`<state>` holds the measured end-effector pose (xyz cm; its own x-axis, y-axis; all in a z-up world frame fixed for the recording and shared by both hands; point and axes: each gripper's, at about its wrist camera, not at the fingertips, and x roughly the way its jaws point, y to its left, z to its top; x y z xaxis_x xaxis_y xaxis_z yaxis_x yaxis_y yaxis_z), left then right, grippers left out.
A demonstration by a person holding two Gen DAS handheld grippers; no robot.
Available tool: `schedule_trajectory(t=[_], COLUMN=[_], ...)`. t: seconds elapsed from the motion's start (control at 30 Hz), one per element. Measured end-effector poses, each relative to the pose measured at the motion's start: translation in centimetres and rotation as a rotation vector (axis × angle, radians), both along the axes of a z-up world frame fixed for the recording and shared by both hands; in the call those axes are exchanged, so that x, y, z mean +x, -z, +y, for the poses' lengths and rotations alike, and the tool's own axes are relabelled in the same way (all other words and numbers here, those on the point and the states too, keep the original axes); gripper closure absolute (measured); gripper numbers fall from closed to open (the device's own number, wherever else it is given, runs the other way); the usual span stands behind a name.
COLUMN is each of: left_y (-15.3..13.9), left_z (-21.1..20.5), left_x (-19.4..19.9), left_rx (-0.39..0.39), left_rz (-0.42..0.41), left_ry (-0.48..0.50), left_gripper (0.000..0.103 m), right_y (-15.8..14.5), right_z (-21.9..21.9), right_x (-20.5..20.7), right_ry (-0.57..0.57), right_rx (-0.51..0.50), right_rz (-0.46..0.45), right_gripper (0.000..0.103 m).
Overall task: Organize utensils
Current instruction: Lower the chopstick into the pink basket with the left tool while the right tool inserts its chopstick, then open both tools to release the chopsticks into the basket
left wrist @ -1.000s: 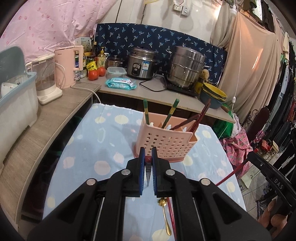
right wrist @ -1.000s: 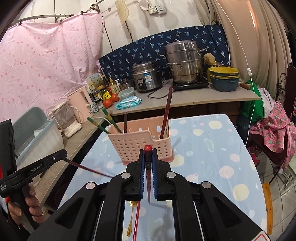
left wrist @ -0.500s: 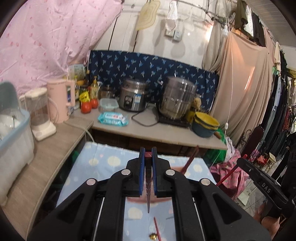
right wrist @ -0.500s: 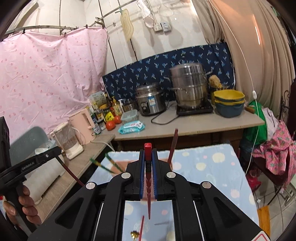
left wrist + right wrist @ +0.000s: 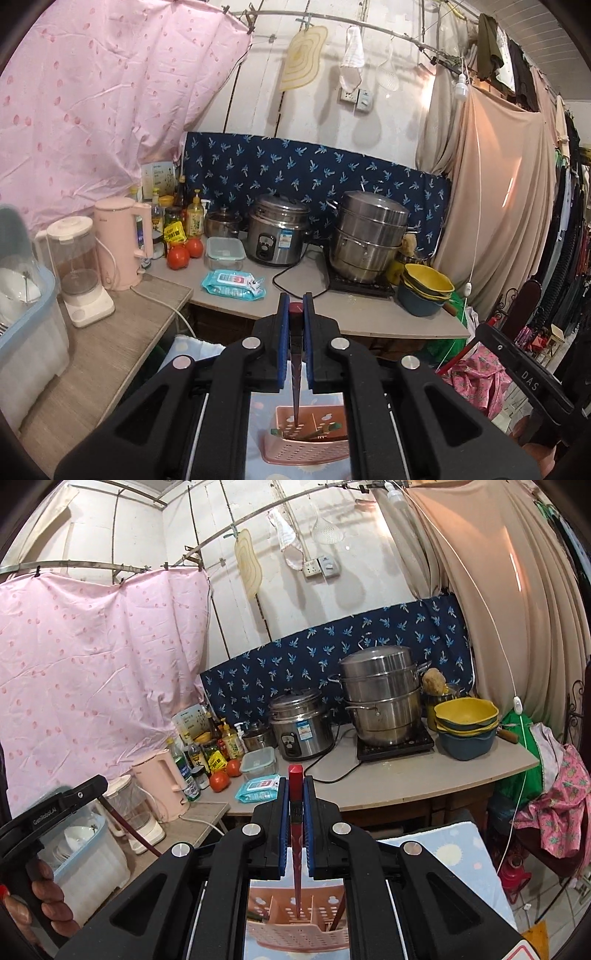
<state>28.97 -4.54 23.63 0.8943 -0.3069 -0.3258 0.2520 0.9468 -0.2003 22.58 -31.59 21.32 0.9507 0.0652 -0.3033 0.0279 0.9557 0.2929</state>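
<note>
My left gripper [image 5: 296,306] is shut on a dark red chopstick [image 5: 295,373] that hangs point down over the pink perforated utensil basket [image 5: 306,448]. Green-tipped chopsticks [image 5: 328,428] lie inside the basket. In the right wrist view my right gripper [image 5: 296,786] is shut on a red chopstick [image 5: 296,849], its tip above a compartment of the basket [image 5: 295,923]. Each gripper shows in the other's view: the right gripper [image 5: 517,373] at the right edge, the left gripper [image 5: 55,812] at the left edge, held by a hand [image 5: 40,893].
The basket stands on a table with a pale blue spotted cloth [image 5: 454,853]. Behind is a counter with a rice cooker [image 5: 277,236], a steamer pot [image 5: 369,236], stacked bowls [image 5: 424,291], a pink kettle [image 5: 122,243], a blender [image 5: 77,266], tomatoes and a wipes pack. A dish bin [image 5: 26,325] sits at left.
Both grippers have risen with their chopsticks and tilted up. The basket has dropped from the middle of each view to the bottom edge, now under the chopstick tips.
</note>
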Motion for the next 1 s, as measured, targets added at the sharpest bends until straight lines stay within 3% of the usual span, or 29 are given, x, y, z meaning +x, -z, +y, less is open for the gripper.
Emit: schedule_trajectory(t=[0.3,0.5,0.67,0.87,1.0], left_y=[4.5,5.8,6.2,6.5,6.7], left_z=[-0.6,-0.5,-0.1,0.6,0.8], left_x=[1.8,2.5,2.5,2.3,1.5], left_rx=[0.021,0.018,0.012,0.001,0.011], left_rz=[0.092,0.122,0.131,0.151,0.152], left_ry=[0.008,0.007,-0.014,-0.034,-0.035], left_gripper=[0.096,0.096,0.096,0.093,0.093], right_y=[4.3,6.1,6.7,6.6,6.4], right_z=[0.4,0.5,0.5,0.4,0.8], right_x=[2.6,3.5,3.6,2.9,1.8], right_ry=[-0.018,-0.021,-0.001,0.022,0.021], right_rx=[0.002,-0.007,-0.014,-0.009,-0.028], right_rz=[0.106,0.151,0.155,0.143,0.133], right_gripper=[0.096,0.096,0.094,0.08,0.079])
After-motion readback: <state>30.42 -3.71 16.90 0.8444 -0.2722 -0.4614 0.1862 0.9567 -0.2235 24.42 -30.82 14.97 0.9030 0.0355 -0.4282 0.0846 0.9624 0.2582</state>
